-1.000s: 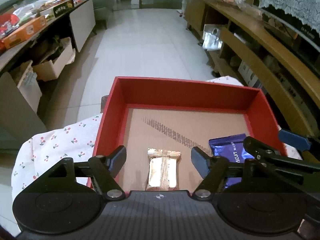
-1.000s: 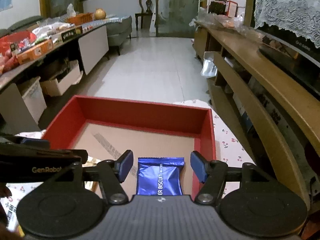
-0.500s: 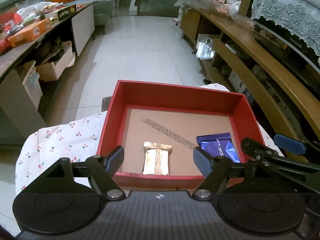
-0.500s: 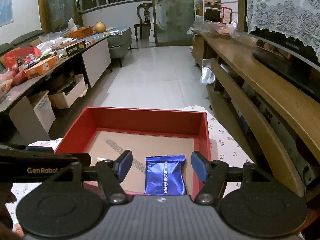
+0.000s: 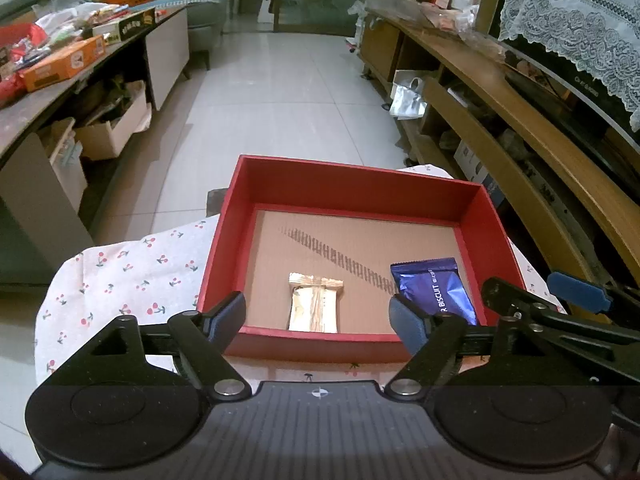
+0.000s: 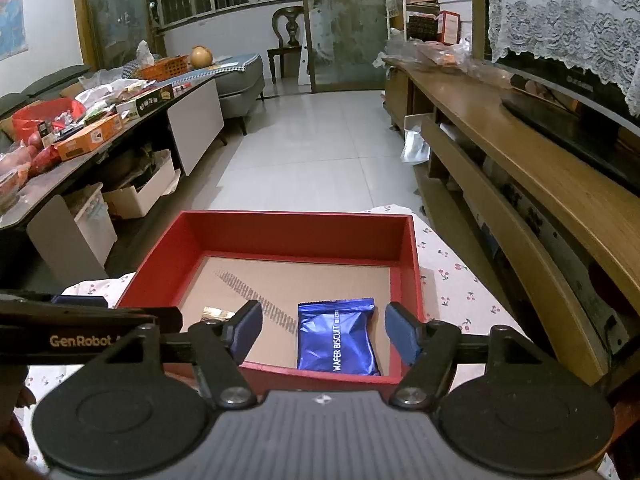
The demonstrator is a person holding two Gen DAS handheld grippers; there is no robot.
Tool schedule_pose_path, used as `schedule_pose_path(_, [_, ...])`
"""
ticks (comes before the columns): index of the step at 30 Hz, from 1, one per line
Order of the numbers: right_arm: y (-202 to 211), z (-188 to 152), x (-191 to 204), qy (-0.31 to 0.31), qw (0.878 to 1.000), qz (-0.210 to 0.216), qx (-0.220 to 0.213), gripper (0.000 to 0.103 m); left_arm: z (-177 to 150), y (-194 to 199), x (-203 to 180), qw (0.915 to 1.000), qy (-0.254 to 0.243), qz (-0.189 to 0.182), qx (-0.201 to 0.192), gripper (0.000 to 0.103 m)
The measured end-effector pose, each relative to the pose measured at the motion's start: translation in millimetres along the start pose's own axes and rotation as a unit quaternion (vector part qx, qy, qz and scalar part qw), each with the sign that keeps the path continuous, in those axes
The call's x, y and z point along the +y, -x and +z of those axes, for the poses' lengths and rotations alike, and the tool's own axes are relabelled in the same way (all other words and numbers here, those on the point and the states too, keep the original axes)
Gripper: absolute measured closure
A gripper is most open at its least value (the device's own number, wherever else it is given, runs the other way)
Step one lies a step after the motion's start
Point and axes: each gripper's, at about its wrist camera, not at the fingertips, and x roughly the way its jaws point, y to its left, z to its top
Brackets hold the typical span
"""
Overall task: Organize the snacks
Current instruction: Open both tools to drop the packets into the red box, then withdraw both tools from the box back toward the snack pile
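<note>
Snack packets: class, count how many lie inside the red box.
2. The gold packet lies near the front wall of the red box, left of centre; the blue wafer biscuit packet lies in the front right corner. Nothing seems hidden.

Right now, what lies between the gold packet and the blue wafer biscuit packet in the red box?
Only bare cardboard floor with a dark dashed stripe, between gold packet and blue packet in the red box; left wrist view.

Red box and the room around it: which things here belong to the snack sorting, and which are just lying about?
Job:
- red box
- gold snack, lying in the box
- blue wafer biscuit, lying in the box
- left gripper and right gripper, both open and empty

Lying about:
- cherry cloth under the box
- orange carton on the side counter
- silver bag on the floor
</note>
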Motion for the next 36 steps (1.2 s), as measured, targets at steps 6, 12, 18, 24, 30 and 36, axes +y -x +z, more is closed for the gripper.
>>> schedule_pose_path(6, [3.5,-0.9,-2.1,-0.005,1.0,0.002,0.001,0.018,-1.3,3.0,0.3,1.0,0.002,-0.002,-0.001,0.019])
schedule_pose_path(12, [9.4,-3.8,-2.5,-0.009,1.0,0.008,-0.002,0.018,-3.0,9.3,1.8,1.0,0.006,-0.007,-0.004,0.019])
schedule_pose_path(18, [13.8,-8.8,-0.3,-0.008,1.0,0.012,0.001,0.017,-5.6,11.7,3.8,0.9999,0.006,-0.008,-0.003,0.018])
schedule_pose_path(24, [18.0,-12.6,0.9,-0.006,1.0,0.013,0.003,0.016,-9.4,14.1,4.9,0.9999,0.006,-0.01,-0.002,0.018])
schedule_pose_path(30, [23.9,-18.3,2.0,-0.006,1.0,0.015,0.004,0.016,-16.1,19.3,6.2,0.9999,0.006,-0.013,-0.002,0.018])
schedule_pose_path(36, [28.3,-22.2,4.6,-0.006,1.0,0.019,0.006,0.016,-18.5,22.2,6.4,0.9999,0.006,-0.012,-0.002,0.018])
